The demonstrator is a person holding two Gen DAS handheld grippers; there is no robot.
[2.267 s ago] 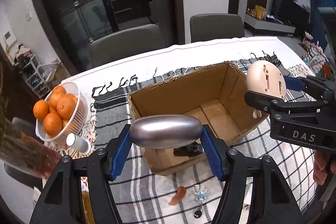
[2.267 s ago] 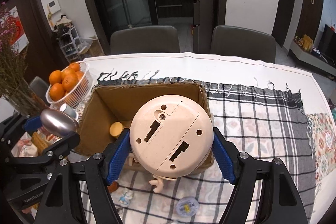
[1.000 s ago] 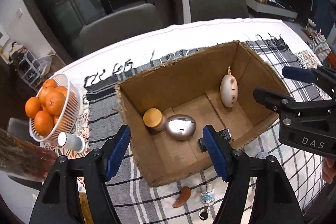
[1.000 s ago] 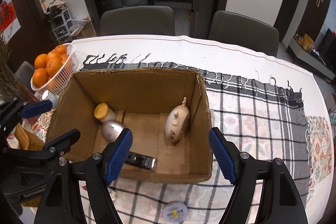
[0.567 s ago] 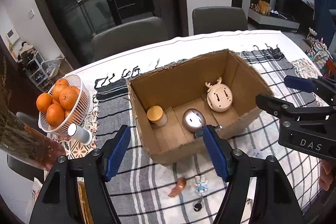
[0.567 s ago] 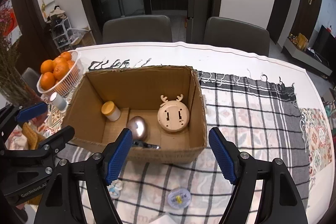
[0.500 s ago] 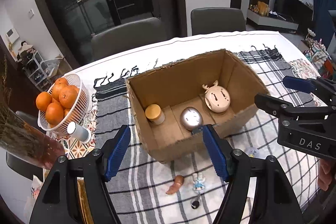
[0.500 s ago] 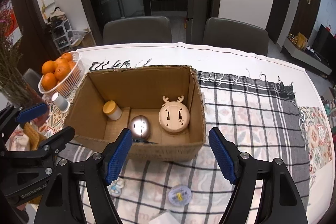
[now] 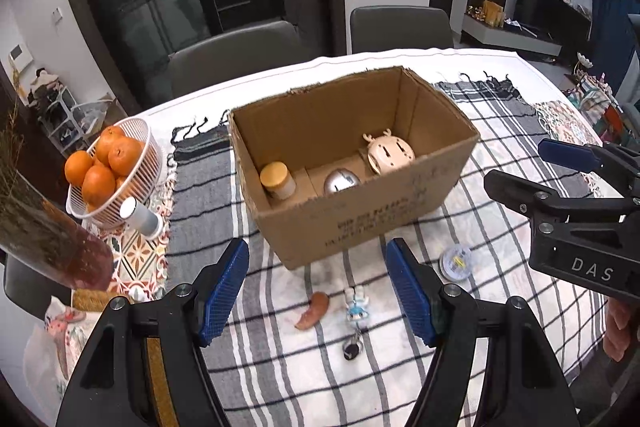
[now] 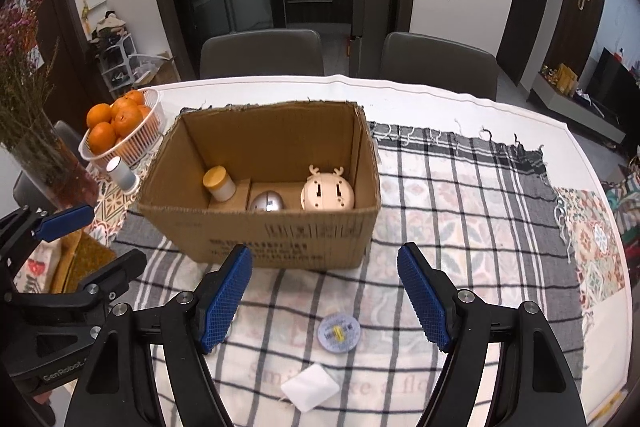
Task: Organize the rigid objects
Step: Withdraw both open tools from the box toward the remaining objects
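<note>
Cardboard box [image 9: 352, 163] in the left wrist view now holds the silver egg-shaped piece [image 9: 341, 182] and the cream deer toy [image 9: 389, 155] beside a yellow-lidded jar [image 9: 277, 179]; both were gripped seconds ago. The left gripper [image 9: 318, 287] has pulled back, fingers apart and empty, above a keychain figure [image 9: 355, 307] and orange bit [image 9: 314, 309].

Right wrist view: the right gripper [image 10: 324, 297] is likewise apart and empty, withdrawn over a round disc [image 10: 339, 331] and white pad [image 10: 310, 391] on the surface, likely next.
</note>
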